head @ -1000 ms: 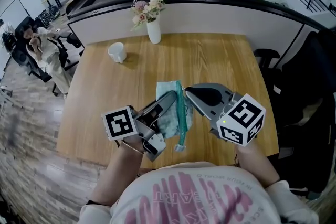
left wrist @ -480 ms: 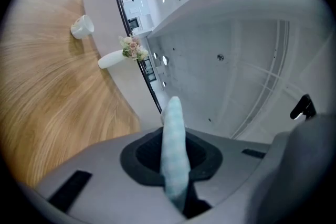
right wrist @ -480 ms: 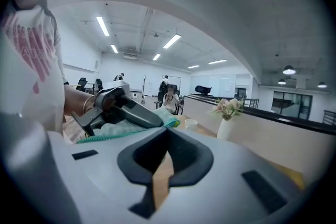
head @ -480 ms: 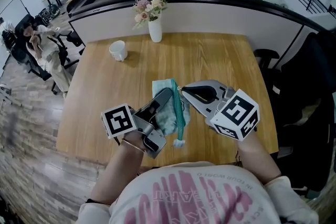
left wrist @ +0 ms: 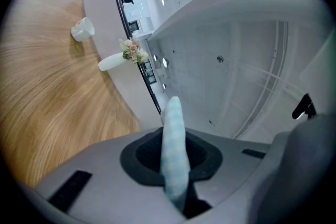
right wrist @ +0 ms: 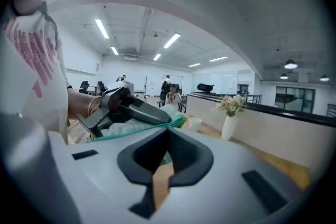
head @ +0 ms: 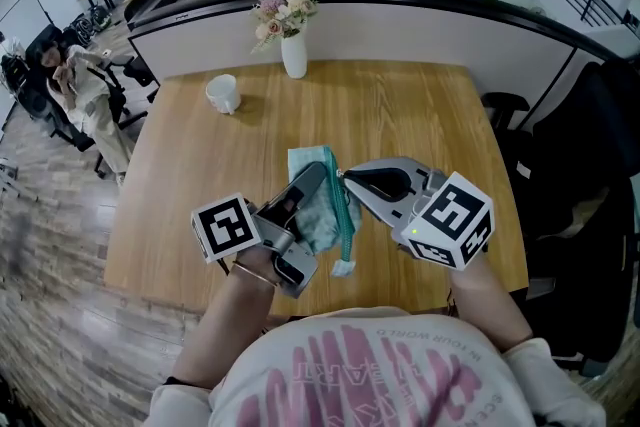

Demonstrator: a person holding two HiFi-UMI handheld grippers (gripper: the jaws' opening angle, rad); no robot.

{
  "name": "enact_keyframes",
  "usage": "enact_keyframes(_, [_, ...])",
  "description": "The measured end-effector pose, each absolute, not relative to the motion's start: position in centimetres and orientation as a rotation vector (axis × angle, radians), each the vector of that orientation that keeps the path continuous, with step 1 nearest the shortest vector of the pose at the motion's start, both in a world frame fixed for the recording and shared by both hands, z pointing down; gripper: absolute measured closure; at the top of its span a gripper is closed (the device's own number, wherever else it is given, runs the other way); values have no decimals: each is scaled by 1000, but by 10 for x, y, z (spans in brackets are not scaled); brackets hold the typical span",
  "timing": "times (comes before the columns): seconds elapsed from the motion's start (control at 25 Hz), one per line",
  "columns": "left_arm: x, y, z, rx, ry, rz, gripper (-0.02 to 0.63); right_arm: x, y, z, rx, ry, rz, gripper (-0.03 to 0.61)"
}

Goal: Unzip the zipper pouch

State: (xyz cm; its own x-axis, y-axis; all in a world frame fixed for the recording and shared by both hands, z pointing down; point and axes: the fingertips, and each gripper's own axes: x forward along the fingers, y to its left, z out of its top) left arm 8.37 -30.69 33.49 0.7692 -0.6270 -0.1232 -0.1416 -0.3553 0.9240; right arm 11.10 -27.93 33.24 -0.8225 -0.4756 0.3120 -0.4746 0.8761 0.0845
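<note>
A light blue zipper pouch [head: 318, 207] with a teal zipper [head: 346, 227] hangs above the wooden table [head: 420, 115]. My left gripper [head: 320, 177] is shut on the pouch's body, and its fabric [left wrist: 172, 123] stands up between the pads of the left gripper [left wrist: 175, 165]. My right gripper [head: 343, 175] comes in from the right, shut, with its tips pinching the zipper's far end. The zipper pull itself is hidden. In the right gripper view the teal zipper edge [right wrist: 139, 131] runs to the tips of the right gripper [right wrist: 167, 136], with the left gripper [right wrist: 157, 115] just beyond.
At the table's far edge stand a white vase of flowers [head: 293, 55] and a white mug [head: 222, 95]. A low wall runs behind the table. A black chair [head: 505, 105] is at the right. A person [head: 70, 75] sits far off at the left.
The pouch and both grippers have drifted slightly left, and the right gripper has rolled a little. Both grips look the same.
</note>
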Motion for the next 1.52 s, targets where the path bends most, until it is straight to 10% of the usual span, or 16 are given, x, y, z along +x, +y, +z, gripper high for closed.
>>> enact_keyframes(1.52, [52, -334, 353, 1845, -783, -628, 565, 90, -264, 358, 487, -2741, 78, 577])
